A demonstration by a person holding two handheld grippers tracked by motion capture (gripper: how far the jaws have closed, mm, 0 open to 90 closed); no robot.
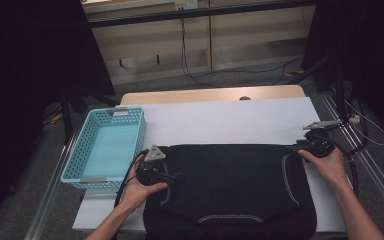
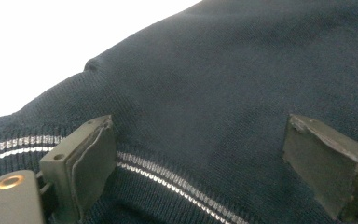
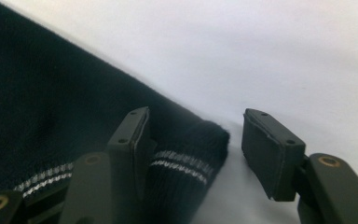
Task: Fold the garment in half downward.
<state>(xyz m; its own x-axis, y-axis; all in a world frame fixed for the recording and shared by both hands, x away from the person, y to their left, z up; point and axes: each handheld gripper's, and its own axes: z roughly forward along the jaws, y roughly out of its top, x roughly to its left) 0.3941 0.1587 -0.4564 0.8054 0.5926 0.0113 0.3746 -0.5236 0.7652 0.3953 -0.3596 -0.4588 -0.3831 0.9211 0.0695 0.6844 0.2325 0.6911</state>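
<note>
Folding is the likely work in hand: a dark knitted sweater [image 1: 230, 185] lies flat on the white table cover [image 1: 230, 120], spread between the two grippers. The left gripper [image 1: 172, 176] rests over the garment's left part, its jaws spread wide above the knit beside a white stripe [image 2: 168, 175], holding nothing. The right gripper [image 1: 296, 147] sits at the far right corner, jaws apart, straddling the striped cuff edge [image 3: 186, 163] without clamping. Judged step: positioning for a grasp. Next move: close both jaw pairs on fabric, then lift evenly. A blue basket [image 1: 80, 165] stands just outside the left gripper.
</note>
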